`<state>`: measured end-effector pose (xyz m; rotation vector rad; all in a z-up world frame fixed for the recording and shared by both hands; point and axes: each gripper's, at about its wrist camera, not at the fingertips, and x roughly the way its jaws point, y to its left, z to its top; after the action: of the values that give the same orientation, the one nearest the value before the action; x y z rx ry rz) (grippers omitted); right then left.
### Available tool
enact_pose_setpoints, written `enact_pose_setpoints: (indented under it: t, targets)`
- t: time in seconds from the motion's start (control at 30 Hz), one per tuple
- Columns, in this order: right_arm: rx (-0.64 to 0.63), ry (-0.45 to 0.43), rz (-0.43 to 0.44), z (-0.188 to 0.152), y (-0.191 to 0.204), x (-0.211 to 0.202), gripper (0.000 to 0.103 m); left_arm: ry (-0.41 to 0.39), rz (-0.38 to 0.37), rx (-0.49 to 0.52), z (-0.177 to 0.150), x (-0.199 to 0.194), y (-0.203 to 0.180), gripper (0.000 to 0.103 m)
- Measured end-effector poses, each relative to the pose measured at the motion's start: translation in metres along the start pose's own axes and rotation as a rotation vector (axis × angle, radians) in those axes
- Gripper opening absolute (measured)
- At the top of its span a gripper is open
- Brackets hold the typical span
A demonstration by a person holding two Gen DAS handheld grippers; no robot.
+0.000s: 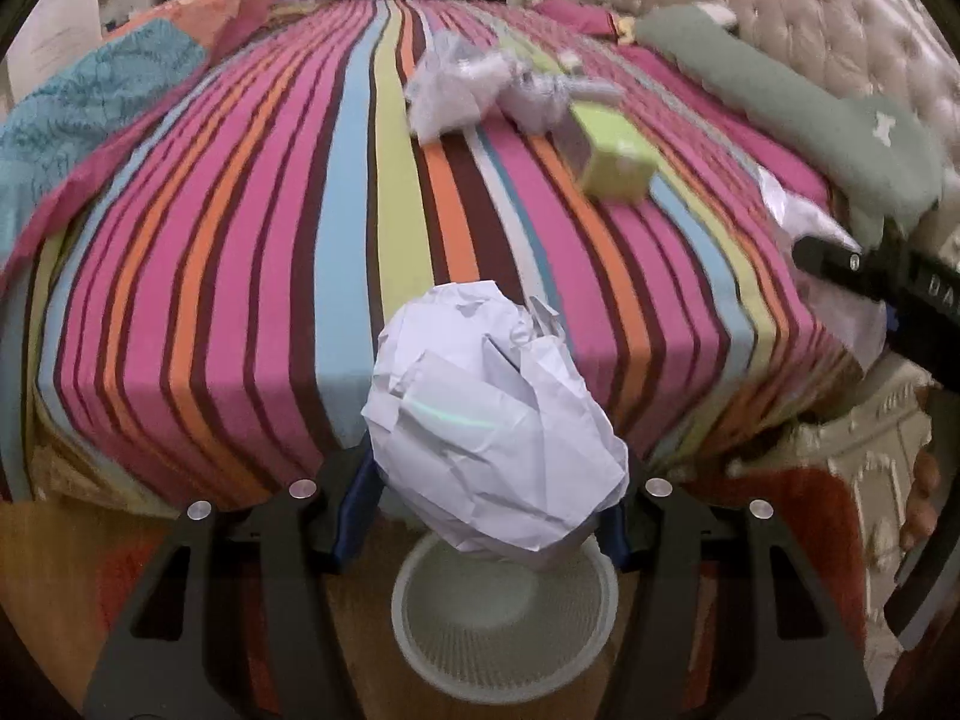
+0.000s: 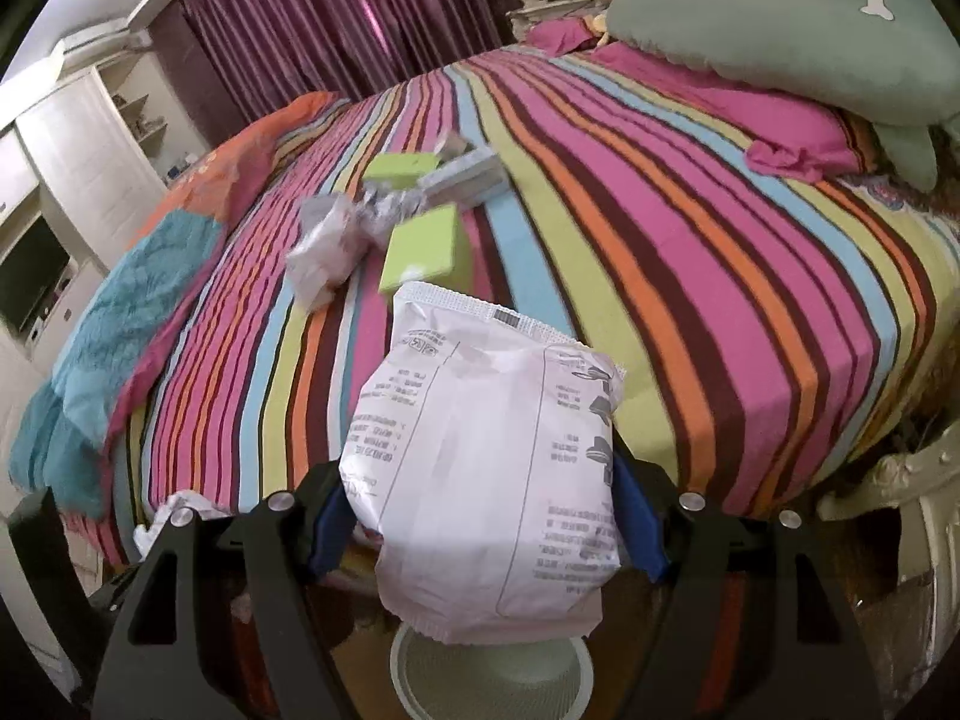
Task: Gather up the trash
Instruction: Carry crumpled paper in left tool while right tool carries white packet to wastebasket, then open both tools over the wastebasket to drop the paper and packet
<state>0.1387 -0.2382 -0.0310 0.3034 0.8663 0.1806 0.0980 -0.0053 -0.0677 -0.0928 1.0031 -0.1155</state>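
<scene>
My left gripper [image 1: 489, 510] is shut on a crumpled white paper ball [image 1: 486, 420] and holds it above a white round bin [image 1: 504, 648] on the floor by the bed. My right gripper [image 2: 486, 528] is shut on a white printed plastic bag [image 2: 486, 480], also above the white bin [image 2: 486, 678]. More trash lies on the striped bed: crumpled plastic [image 1: 450, 90], a green box [image 1: 612, 156]; in the right wrist view crumpled plastic [image 2: 327, 246], green boxes [image 2: 423, 246] and a pale carton [image 2: 462, 177]. The right gripper's body [image 1: 888, 288] shows at the left view's right edge.
The striped bedspread [image 1: 240, 240] covers the bed. A green bone-print pillow [image 2: 780, 42] and pink cloth [image 2: 798, 138] lie near the tufted headboard [image 1: 810, 18]. A blue-orange blanket [image 2: 120, 288] lies at the left. A cream carved bed frame [image 1: 870, 438] stands right. Purple curtains [image 2: 312, 18] hang behind.
</scene>
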Motion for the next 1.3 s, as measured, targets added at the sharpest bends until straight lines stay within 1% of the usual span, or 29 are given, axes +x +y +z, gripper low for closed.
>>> enact_pose_setpoints:
  t: [0.07,0.2,0.27,0.33,0.4,0.5,0.7,0.77,0.9,1.0,1.03,1.17,1.3]
  targets:
    - [0.001,0.029,0.001,-0.012,0.002,0.004,0.069,0.036,-0.012,-0.005,-0.015,0.005,-0.001,0.058]
    - [0.019,0.088,0.009,-0.039,0.003,0.011,0.069,0.107,-0.009,0.011,-0.043,0.02,-0.004,0.058]
    - [0.05,0.137,0.018,-0.055,0.001,0.017,0.069,0.153,-0.024,-0.009,-0.054,0.03,-0.002,0.058]
    - [0.099,0.193,0.036,-0.071,-0.004,0.025,0.069,0.215,-0.044,-0.036,-0.068,0.043,0.002,0.058]
    - [0.13,0.237,0.037,-0.085,-0.008,0.032,0.069,0.266,-0.043,-0.049,-0.079,0.055,0.005,0.058]
    - [0.168,0.334,0.042,-0.108,-0.012,0.049,0.069,0.345,-0.051,-0.082,-0.095,0.074,0.01,0.058]
    - [0.237,0.512,0.064,-0.144,-0.013,0.082,0.069,0.468,-0.087,-0.138,-0.113,0.105,0.016,0.058]
    - [0.245,0.562,0.057,-0.154,-0.014,0.091,0.069,0.515,-0.094,-0.163,-0.12,0.117,0.019,0.058]
    - [0.263,0.649,0.04,-0.166,-0.013,0.108,0.069,0.578,-0.097,-0.204,-0.132,0.135,0.023,0.058]
    - [0.263,0.681,0.027,-0.17,-0.01,0.117,0.069,0.621,-0.1,-0.222,-0.139,0.149,0.024,0.058]
    - [0.261,0.698,0.02,-0.172,-0.008,0.122,0.069,0.632,-0.1,-0.226,-0.139,0.154,0.017,0.058]
    - [0.264,0.755,0.003,-0.179,-0.004,0.138,0.069,0.694,-0.096,-0.236,-0.147,0.168,0.013,0.058]
    - [0.29,0.806,-0.016,-0.193,-0.015,0.152,0.069,0.751,-0.091,-0.243,-0.158,0.186,0.012,0.058]
